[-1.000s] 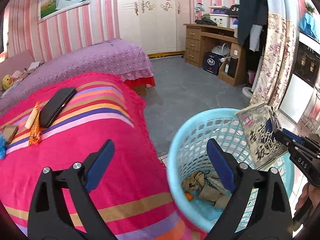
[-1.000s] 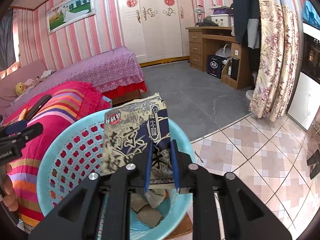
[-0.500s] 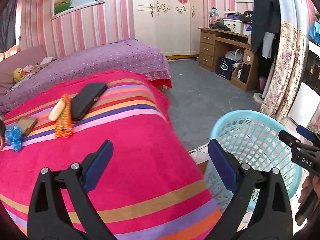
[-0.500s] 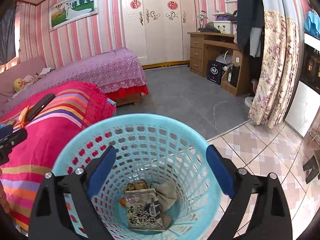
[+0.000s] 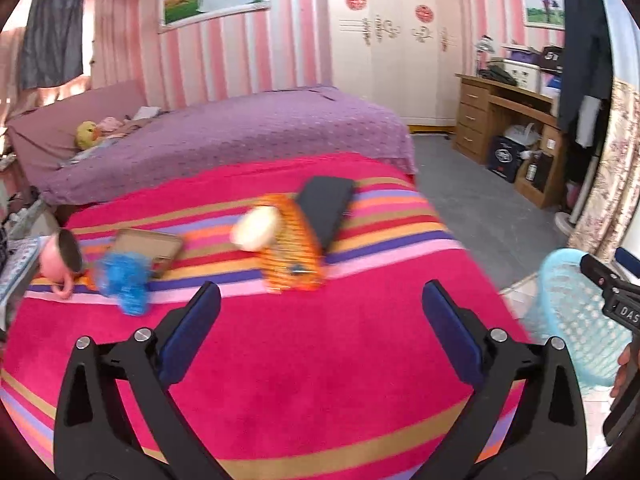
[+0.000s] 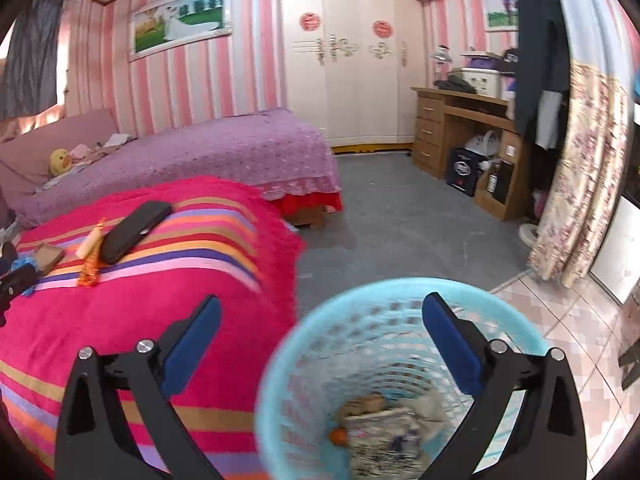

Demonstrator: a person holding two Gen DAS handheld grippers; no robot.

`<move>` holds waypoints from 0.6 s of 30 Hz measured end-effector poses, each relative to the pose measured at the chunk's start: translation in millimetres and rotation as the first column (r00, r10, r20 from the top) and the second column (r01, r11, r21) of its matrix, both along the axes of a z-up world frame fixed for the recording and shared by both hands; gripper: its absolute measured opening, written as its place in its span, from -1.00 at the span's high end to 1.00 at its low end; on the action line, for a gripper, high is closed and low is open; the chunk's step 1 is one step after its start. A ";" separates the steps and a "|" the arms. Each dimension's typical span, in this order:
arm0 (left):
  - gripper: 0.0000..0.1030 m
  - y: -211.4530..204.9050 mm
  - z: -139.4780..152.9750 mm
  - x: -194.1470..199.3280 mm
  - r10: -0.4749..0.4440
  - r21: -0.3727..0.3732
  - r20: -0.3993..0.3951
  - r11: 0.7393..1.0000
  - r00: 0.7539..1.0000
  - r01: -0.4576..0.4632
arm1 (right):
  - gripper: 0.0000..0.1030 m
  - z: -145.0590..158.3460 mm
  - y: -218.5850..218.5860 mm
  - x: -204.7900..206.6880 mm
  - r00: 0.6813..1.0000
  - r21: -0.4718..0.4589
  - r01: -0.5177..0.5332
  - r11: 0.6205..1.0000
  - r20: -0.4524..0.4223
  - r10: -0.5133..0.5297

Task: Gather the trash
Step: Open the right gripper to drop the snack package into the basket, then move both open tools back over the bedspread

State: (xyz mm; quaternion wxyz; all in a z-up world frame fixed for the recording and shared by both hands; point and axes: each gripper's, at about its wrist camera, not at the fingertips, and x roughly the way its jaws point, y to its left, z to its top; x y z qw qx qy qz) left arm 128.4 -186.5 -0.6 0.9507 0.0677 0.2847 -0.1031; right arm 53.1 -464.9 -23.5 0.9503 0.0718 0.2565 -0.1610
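A light blue plastic basket (image 6: 400, 283) stands on the floor beside the bed, and a printed snack bag (image 6: 384, 438) lies in it among other scraps. My right gripper (image 6: 322, 303) hovers over the basket's near left rim, its jaws opening with nothing between them. My left gripper (image 5: 320, 292) hangs over the pink striped blanket (image 5: 320, 380), its jaws also opening and empty. Beyond it lie an orange wrapper (image 5: 290, 256), a cream roll (image 5: 256, 227), a blue frilly scrap (image 5: 124, 280) and a small brown box (image 5: 146, 246). The basket (image 5: 576, 320) shows at the right edge.
A black case (image 5: 326, 208) lies across the orange wrapper and a pink cup (image 5: 64, 258) lies on its side at the blanket's left edge. A purple bed (image 6: 200, 148) is behind. Grey floor (image 6: 400, 220), a wooden desk (image 6: 460, 136) and a floral curtain (image 6: 576, 168) are to the right.
The right gripper opened and let go of the snack bag, which now lies in the basket. Both grippers swung left toward the striped blanket, and the left view now faces the items on it.
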 end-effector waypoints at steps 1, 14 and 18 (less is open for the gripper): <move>-0.89 13.1 -1.2 5.3 0.021 0.010 0.002 1.000 1.000 -0.021 | -0.90 0.8 10.9 6.9 1.000 -0.004 -0.018 1.000 -0.003 0.018; -0.89 135.3 -30.4 68.9 0.218 0.022 -0.065 0.976 0.974 -0.217 | -0.90 -1.8 114.9 66.9 0.986 -0.019 -0.158 0.987 -0.052 0.157; -0.89 164.9 -37.9 87.9 0.272 0.033 -0.092 0.962 0.958 -0.270 | -0.90 -7.7 136.6 78.5 0.981 -0.015 -0.184 0.983 -0.067 0.183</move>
